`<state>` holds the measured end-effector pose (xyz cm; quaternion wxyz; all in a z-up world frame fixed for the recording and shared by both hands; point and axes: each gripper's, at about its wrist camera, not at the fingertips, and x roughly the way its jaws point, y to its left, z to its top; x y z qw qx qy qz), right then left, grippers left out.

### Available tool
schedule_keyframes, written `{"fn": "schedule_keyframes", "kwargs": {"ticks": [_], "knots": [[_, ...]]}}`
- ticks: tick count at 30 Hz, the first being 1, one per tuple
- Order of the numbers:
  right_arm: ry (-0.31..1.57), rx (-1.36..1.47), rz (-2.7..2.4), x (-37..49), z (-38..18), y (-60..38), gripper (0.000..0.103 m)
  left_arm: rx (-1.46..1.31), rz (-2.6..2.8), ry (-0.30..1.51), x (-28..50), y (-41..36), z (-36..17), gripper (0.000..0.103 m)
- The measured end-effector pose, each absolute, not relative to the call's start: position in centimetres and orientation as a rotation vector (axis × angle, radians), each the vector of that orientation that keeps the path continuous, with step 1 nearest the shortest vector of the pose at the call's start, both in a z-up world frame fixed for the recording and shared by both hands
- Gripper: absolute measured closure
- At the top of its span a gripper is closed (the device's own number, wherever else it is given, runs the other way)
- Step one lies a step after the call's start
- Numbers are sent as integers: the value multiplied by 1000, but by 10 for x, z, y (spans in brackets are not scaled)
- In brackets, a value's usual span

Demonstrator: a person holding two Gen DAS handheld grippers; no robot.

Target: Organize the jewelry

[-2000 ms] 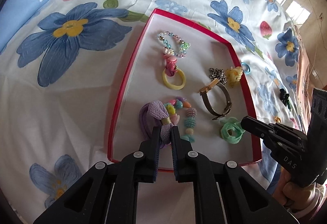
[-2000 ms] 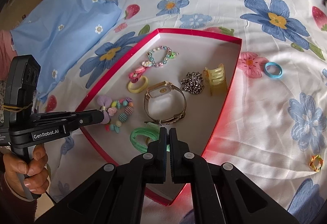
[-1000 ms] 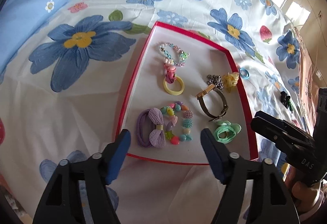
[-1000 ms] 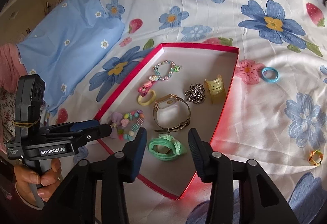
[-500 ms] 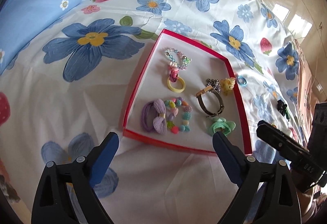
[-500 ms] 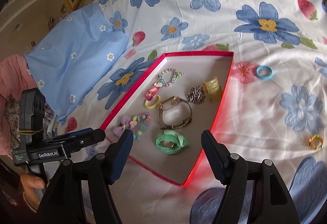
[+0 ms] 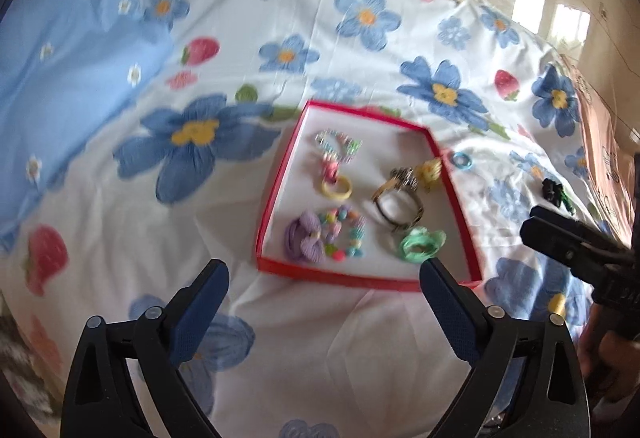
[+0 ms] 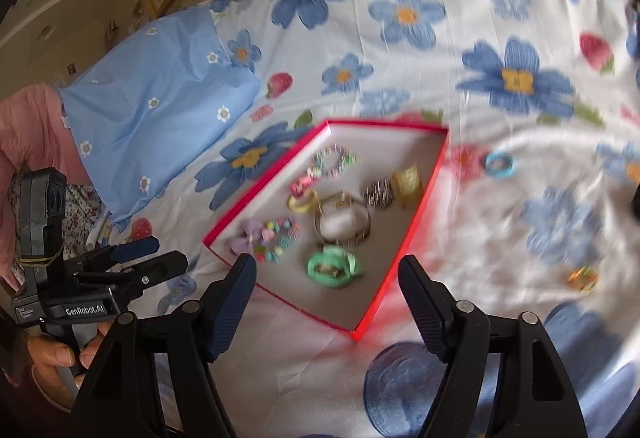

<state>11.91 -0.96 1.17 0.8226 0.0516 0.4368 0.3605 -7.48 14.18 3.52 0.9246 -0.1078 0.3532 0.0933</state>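
One floral bedsheet [image 7: 360, 18]; one red-rimmed tray [image 7: 276, 190], frame centre, holding jewelry including a watch [image 8: 342, 220]. Left gripper [image 8: 154, 258], lettered "GenRobot.AI", lower left; right gripper [image 8: 326, 292]: both jaws opening, empty.

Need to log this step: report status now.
Both grippers, left and right, opening, nothing between fingers. Jewelry in red tray; blue ring on the bedsheet outside. Nothing in the way.
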Motion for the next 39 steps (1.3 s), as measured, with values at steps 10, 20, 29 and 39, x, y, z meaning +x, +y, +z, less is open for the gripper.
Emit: {"fn": "schedule_keyframes", "kwargs": {"ticks": [10,20,29,39], "knots": [[805,31,733,111,54,-8,0,-187,253,678,-85,132,36,1],[877,57,710,91,-2,-12,0,-149,307,720,-82,118,5,1],[874,65,664,90,-11,-22,0,-119,305,692,-88,111,-1,1],[845,61,664,84,-6,-21,0,-121,303,690,-95,109,1,1]]}}
